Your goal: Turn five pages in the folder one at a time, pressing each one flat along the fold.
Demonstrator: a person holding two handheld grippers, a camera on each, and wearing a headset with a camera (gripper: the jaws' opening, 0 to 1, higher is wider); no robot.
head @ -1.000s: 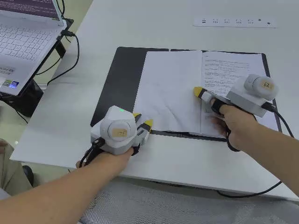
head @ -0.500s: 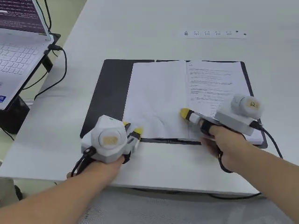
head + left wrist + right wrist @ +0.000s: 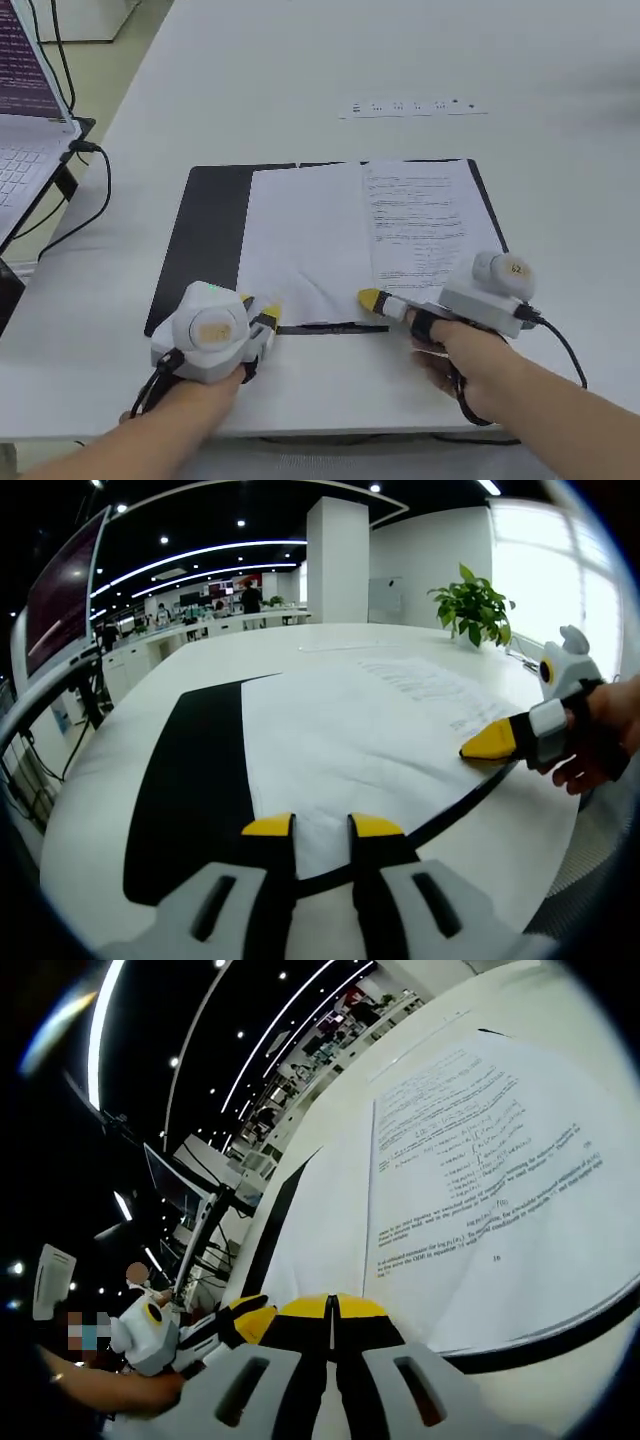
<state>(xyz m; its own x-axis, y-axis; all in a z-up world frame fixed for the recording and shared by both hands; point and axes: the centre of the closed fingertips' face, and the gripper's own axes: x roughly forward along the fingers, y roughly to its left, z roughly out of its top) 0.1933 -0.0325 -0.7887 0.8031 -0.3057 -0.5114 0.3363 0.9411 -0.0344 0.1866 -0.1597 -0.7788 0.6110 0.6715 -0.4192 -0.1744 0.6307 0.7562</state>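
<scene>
The black folder (image 3: 200,240) lies open on the white table, with a blank, slightly creased page (image 3: 300,240) on the left and a printed page (image 3: 420,220) on the right. My right gripper (image 3: 368,299) is shut with nothing in it, and its yellow tip rests on the paper near the fold, close to the folder's near edge. From its own view the shut right gripper (image 3: 332,1305) looks across the printed page (image 3: 470,1150). My left gripper (image 3: 260,318) sits at the blank page's near left corner. The left gripper (image 3: 322,825) is narrowly open and holds nothing.
A laptop (image 3: 20,130) with cables (image 3: 90,190) stands at the far left. A white power strip (image 3: 410,105) lies beyond the folder. The table's near edge (image 3: 330,425) runs just below both hands. A potted plant (image 3: 475,605) stands far back.
The head camera has tilted, shifting the whole picture. My right gripper has slid down the fold from mid-page toward the folder's near edge. The left gripper has stayed at the near left corner.
</scene>
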